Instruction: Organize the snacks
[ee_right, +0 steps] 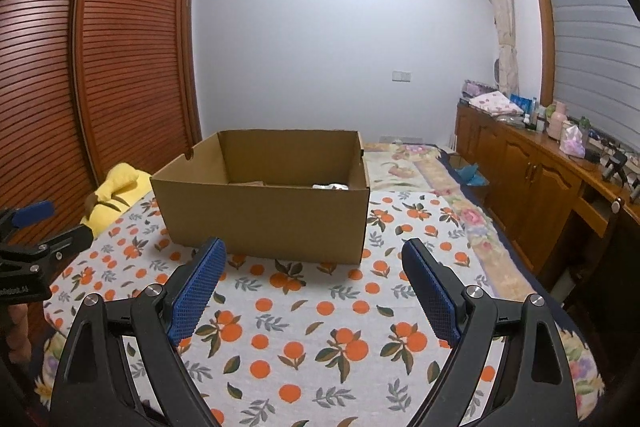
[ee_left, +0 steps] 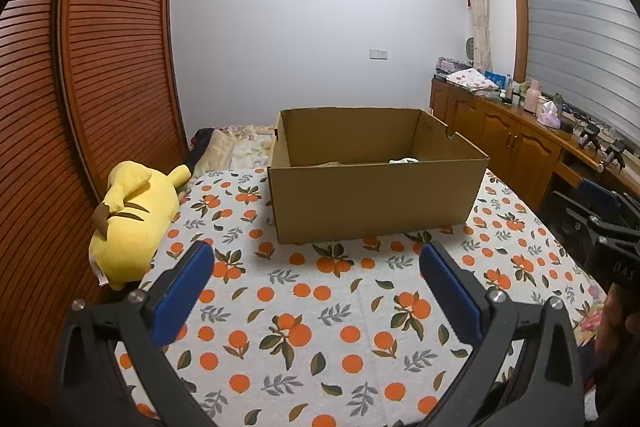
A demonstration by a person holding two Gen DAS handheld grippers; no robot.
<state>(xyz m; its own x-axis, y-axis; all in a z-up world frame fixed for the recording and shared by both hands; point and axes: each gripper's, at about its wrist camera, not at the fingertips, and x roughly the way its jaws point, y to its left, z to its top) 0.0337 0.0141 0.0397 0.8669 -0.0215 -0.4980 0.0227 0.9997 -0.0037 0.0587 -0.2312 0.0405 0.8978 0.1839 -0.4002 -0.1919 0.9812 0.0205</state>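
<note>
An open brown cardboard box (ee_left: 376,195) (ee_right: 264,215) stands on the orange-print cloth (ee_left: 304,311) (ee_right: 304,311) over the bed. Only slivers of pale packaging (ee_left: 404,160) (ee_right: 330,186) show above its near wall; the rest of the inside is hidden. My left gripper (ee_left: 316,255) is open a little short of the box, with nothing between its blue pads. My right gripper (ee_right: 314,251) is open too, empty, just before the box's near right corner. Each gripper shows at the edge of the other's view (ee_left: 600,223) (ee_right: 32,223).
A yellow plush toy (ee_left: 132,223) (ee_right: 112,195) lies at the cloth's left edge against the slatted wooden wardrobe (ee_left: 100,67). A floral bedspread (ee_right: 424,171) runs behind and right of the box. Wooden cabinets (ee_right: 532,187) with clutter on top line the right wall.
</note>
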